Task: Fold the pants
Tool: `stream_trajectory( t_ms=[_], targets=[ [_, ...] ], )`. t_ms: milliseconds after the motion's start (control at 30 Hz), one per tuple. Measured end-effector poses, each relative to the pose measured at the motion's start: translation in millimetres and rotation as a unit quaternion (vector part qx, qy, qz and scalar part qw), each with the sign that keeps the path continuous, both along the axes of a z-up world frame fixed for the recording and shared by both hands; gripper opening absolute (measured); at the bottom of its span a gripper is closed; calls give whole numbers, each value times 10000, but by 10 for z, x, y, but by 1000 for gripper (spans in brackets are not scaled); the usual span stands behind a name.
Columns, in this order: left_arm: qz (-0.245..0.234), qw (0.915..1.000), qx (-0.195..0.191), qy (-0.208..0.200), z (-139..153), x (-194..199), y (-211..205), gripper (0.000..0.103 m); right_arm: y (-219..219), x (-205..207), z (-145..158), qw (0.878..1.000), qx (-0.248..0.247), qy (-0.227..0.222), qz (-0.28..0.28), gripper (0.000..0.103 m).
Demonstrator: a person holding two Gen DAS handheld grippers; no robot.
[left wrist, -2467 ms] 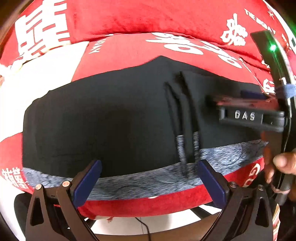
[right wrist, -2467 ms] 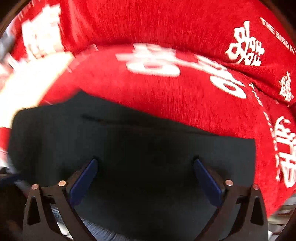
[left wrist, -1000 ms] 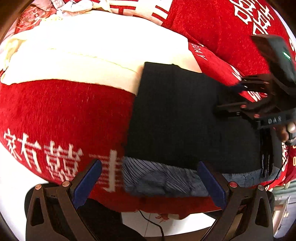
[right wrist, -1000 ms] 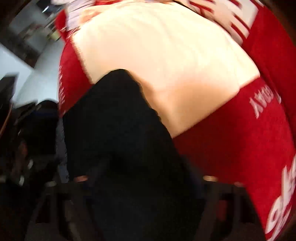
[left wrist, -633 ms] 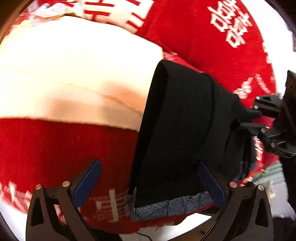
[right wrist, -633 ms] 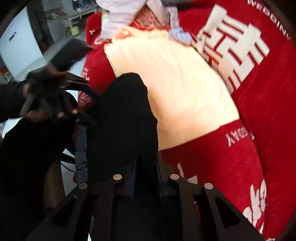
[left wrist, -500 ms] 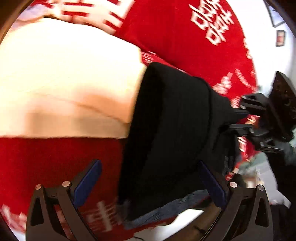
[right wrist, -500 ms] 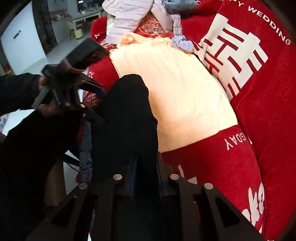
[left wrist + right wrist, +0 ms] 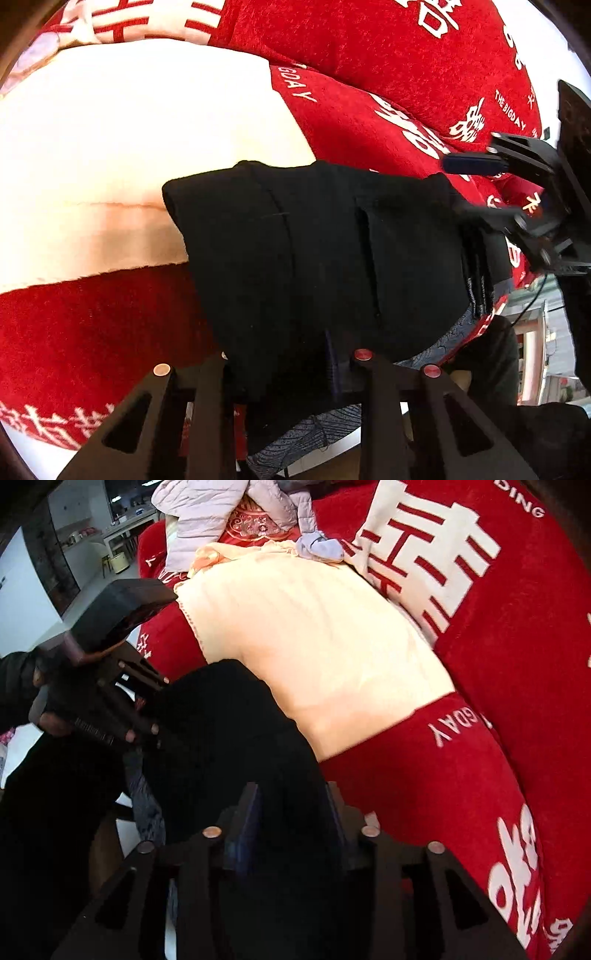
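Note:
The black pants [image 9: 314,240] hang folded and bunched above a red cover, their grey-blue waistband lining [image 9: 306,439] showing underneath. My left gripper [image 9: 288,354] has its jaws closing on the near edge, and the black cloth is pinched between the pads. In the right wrist view the left gripper [image 9: 155,705] grips the pants' [image 9: 221,720] far left side. My right gripper [image 9: 291,805] has its jaws opening, with cloth still lying between the blue pads. From the left wrist view the right gripper [image 9: 458,186] stands at the pants' right corner, its upper pad clear of the cloth.
A red plush cover with white characters [image 9: 388,55] lies under everything. A cream blanket [image 9: 314,627] spreads beyond the pants. A lilac padded jacket [image 9: 207,513] is heaped at the far end. A person's hand [image 9: 48,723] holds the left gripper. Floor and furniture show at upper left.
The left gripper's wide jaws have closed onto the pants' near edge. The right gripper's tight pinch has widened. Both hands have risen with the cloth.

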State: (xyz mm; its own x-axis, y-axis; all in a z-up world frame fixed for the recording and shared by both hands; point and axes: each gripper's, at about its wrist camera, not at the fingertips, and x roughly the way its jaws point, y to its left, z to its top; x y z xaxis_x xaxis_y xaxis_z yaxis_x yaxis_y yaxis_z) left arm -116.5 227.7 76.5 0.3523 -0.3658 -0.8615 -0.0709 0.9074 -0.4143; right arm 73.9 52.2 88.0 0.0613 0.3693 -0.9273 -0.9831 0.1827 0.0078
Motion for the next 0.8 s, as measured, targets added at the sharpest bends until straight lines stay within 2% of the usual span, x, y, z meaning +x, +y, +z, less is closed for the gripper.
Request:
stream_trajectory(
  t_ms=[67, 167, 233, 300, 367, 433, 533, 667, 800],
  targets=[
    [-85, 9994, 330, -74, 68, -7, -75, 25, -188, -107, -15, 9989, -334, -167, 298, 60],
    [-109, 9984, 516, -209, 243, -11, -137, 25, -486, -226, -215, 9930, -1022, -23, 599, 60],
    [-116, 9981, 538, -265, 355, -2, -237, 24, -610, -309, -443, 9874, -1409, -29, 713, 60],
    [-143, 9974, 631, -310, 457, 1, -309, 24, -663, -383, -732, 9798, -1800, -295, 816, 60],
    [-209, 9960, 783, -377, 584, 12, -429, 23, -671, -376, -737, 9844, -1561, -335, 742, 67],
    [-244, 9943, 957, -407, 712, 27, -544, 23, -693, -293, -683, 9861, -1562, -173, 542, 67],
    [-263, 9934, 1024, -454, 895, 53, -696, 22, -863, -253, -458, 9887, -1385, -462, 355, 67],
    [-396, 9915, 1016, -708, 1236, 110, -948, 22, -1337, -166, -59, 9936, -878, -613, -348, 68],
    [-711, 9872, 1002, -1013, 1578, 258, -1375, 22, -1845, -161, 126, 9876, -652, -833, -1160, 68]
  ],
)
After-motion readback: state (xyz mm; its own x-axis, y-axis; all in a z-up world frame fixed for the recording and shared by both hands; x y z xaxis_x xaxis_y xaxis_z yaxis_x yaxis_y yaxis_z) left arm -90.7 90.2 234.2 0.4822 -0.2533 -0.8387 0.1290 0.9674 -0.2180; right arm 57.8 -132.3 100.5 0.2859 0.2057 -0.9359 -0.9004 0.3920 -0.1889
